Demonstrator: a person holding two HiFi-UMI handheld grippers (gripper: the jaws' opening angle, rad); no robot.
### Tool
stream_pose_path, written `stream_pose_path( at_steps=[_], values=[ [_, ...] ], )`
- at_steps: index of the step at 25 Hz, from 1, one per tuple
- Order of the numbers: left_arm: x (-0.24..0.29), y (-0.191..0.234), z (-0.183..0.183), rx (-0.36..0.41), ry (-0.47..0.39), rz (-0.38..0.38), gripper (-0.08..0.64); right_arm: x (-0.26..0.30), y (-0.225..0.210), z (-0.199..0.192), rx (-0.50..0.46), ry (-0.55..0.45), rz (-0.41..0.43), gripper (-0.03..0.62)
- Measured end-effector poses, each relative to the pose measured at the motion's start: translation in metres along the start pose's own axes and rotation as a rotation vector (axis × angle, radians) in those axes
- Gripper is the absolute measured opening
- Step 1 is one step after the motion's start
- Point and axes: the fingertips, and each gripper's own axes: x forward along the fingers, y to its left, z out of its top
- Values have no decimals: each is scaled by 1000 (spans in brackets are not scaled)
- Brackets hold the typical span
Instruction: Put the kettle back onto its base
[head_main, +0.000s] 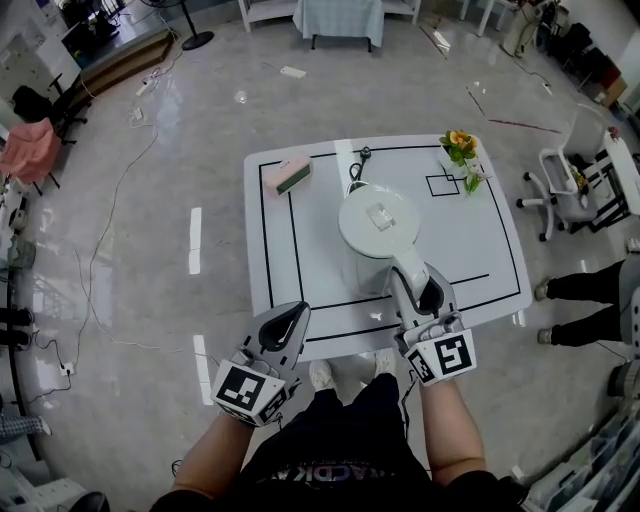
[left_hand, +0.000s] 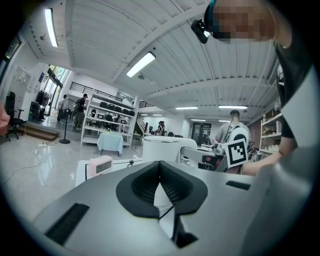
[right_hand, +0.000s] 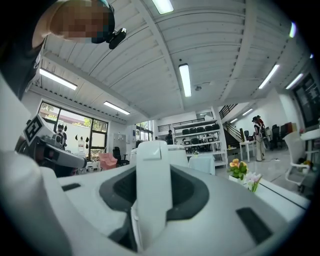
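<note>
Right claw (head_main: 428, 297) is pinching the handle (right_hand: 152, 190); white surface (head_main: 470, 250) ahead, kettle (head_main: 378, 222) over its middle, straight out from that claw, handle pointing back toward the person; base hidden, probably beneath it, only a cord (head_main: 356, 168) shows beyond; left claw (head_main: 287, 322) pressed together, empty, farther off.

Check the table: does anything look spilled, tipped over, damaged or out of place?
Nothing stands out. The kettle is upright, its handle gripped by the right tongs; the pink clock and flowers stand intact on the table, with no spill.
</note>
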Motion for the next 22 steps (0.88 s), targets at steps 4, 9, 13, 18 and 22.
stream_pose_path(
  at_steps=[4,9,13,18,22],
  values=[
    [0,-2,-2,-4,-4,0,4,-2,4,-1,-14,-2,-2,127],
    [-4,0,-1,3,-17,9,3,-10,1,-3,10,-20,-24,129],
    [-4,4,0,-10,-19,23,3,-10,-2,-3,15,-24,-23,129],
    [0,3,1,-11,-22,17,3,-12,5,-4,-14,-16,-10,129],
    [2,1,2,-8,-25,14,3,-18,-3,-6,15,-18,-40,129]
  ],
)
